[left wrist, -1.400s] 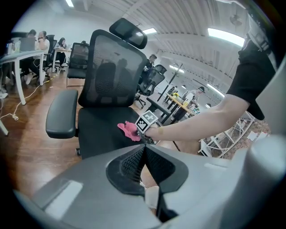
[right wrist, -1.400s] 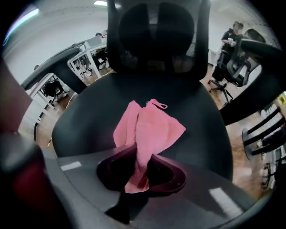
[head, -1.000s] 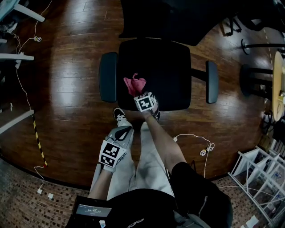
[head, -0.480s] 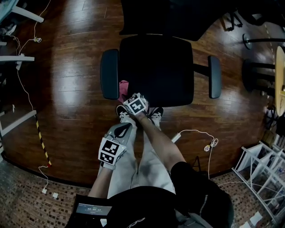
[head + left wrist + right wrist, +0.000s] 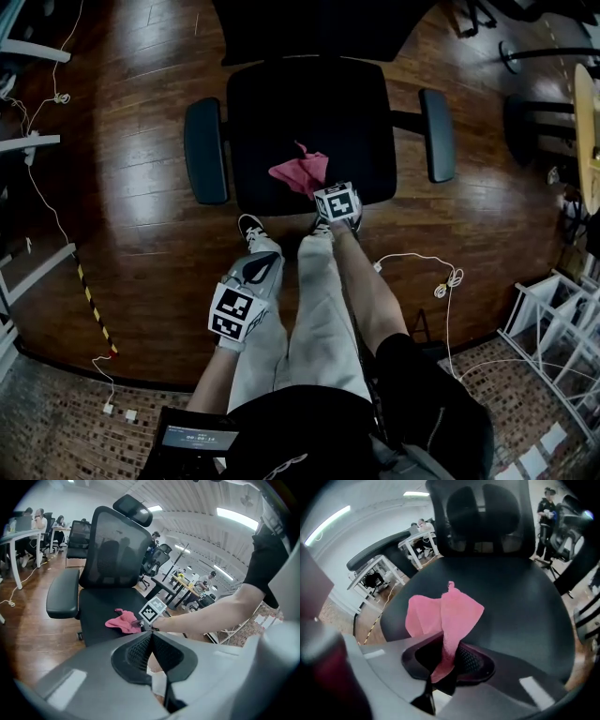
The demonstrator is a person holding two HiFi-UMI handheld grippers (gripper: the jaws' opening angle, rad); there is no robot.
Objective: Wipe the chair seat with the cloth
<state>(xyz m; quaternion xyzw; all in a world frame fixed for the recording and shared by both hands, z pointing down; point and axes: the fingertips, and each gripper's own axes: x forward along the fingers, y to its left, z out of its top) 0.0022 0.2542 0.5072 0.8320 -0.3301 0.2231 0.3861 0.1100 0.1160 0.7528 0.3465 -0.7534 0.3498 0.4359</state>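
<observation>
Right claw (image 5: 443, 660) is clamped on the crumpled pink cloth (image 5: 300, 172) lying on the black chair seat (image 5: 309, 103) just ahead (left claw (image 5: 150, 637) is pinched together, empty).

White cable (image 5: 449, 280) on wooden floor (image 5: 122, 234)

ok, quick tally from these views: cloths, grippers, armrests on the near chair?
pink cloth: 1
grippers: 2, left gripper and right gripper
chair armrests: 2
Total: 5

Black chair seat (image 5: 309, 112), pink cloth (image 5: 300, 172) on it
</observation>
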